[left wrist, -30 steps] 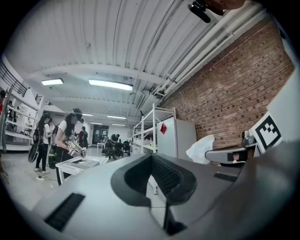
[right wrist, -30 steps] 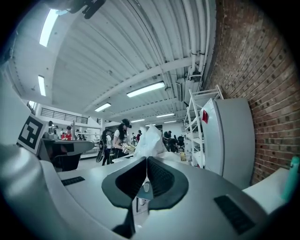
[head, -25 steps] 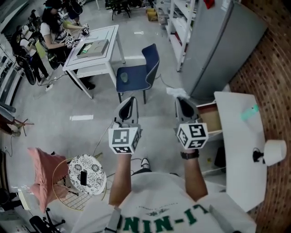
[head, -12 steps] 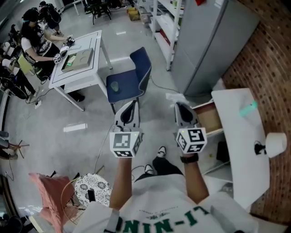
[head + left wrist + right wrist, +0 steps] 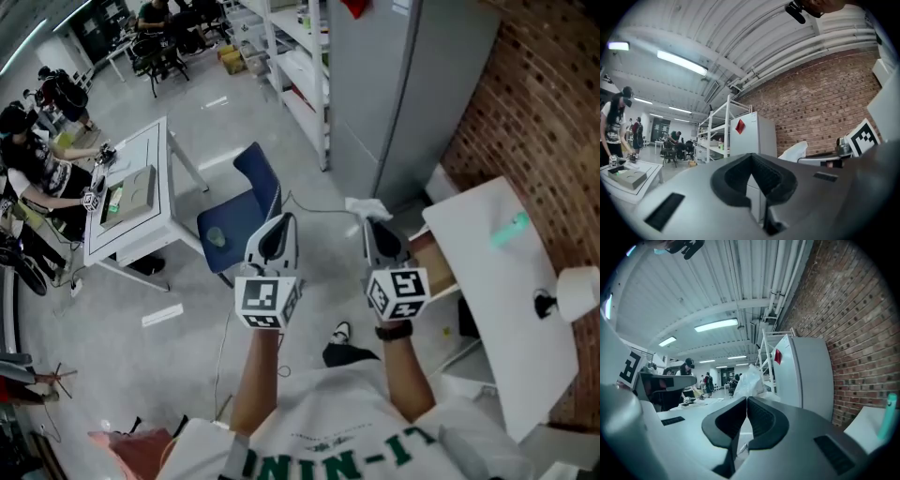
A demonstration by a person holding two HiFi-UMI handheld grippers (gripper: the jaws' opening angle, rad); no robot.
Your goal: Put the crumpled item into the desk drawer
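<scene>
The crumpled item (image 5: 367,207) is a white, plastic-like wad that sticks out past the tips of my right gripper (image 5: 372,223), which is shut on it. In the right gripper view the crumpled item (image 5: 749,379) rises just beyond the closed right gripper (image 5: 746,400). The desk drawer (image 5: 439,258) stands pulled out from the white desk (image 5: 502,309), just right of that gripper. My left gripper (image 5: 274,234) is held level beside the right one, shut and empty, as the left gripper (image 5: 751,156) view confirms.
A tall grey fridge (image 5: 398,94) stands ahead by the brick wall. A blue chair (image 5: 234,211) and a white table (image 5: 131,197) with seated people are to the left. A green object (image 5: 512,229) and a white roll (image 5: 574,289) lie on the desk.
The view has swung and advanced: fridge, desk and drawer are nearer, chair and table have slid left. Both grippers keep their pose, the right still holding the wad.
</scene>
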